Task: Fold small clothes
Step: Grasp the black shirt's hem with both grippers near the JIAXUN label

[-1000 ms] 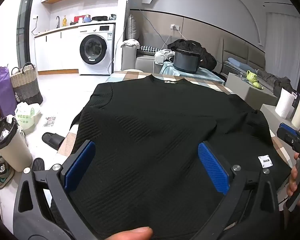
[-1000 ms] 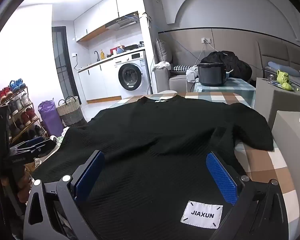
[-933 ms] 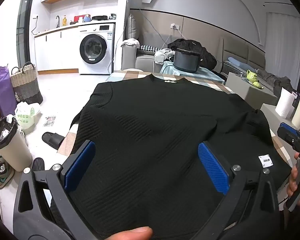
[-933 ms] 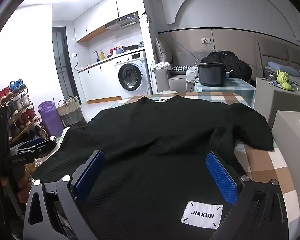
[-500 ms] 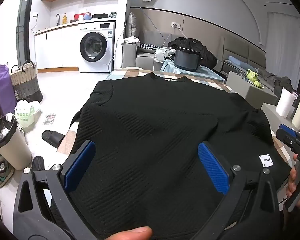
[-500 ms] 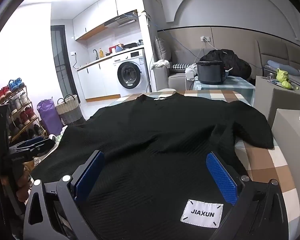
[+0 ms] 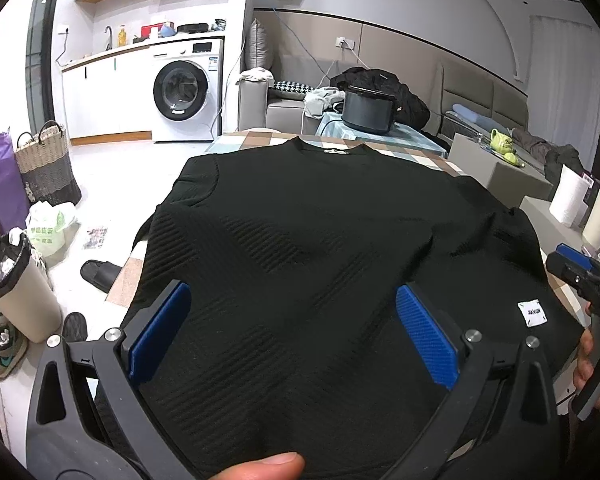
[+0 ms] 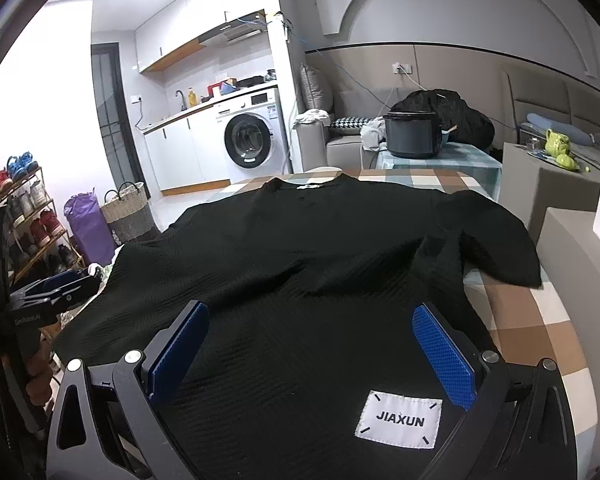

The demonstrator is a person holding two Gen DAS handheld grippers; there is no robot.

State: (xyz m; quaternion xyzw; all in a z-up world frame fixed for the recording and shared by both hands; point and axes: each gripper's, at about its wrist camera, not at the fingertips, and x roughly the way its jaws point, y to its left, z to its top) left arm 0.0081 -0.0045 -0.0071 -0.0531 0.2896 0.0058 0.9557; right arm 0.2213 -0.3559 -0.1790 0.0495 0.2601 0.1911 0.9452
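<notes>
We see a black ribbed-knit top (image 7: 300, 240) spread flat and unfolded on the checked tabletop (image 8: 532, 320), collar toward the far edge and hem toward the near edge. A small white tag sits inside the collar (image 7: 335, 151). A white patch reading JIAXUN (image 8: 398, 420) lies near the hem on the right side. One short sleeve (image 8: 496, 240) spreads toward the right edge, slightly rumpled; the other sleeve (image 7: 196, 180) reaches the left edge.
</notes>
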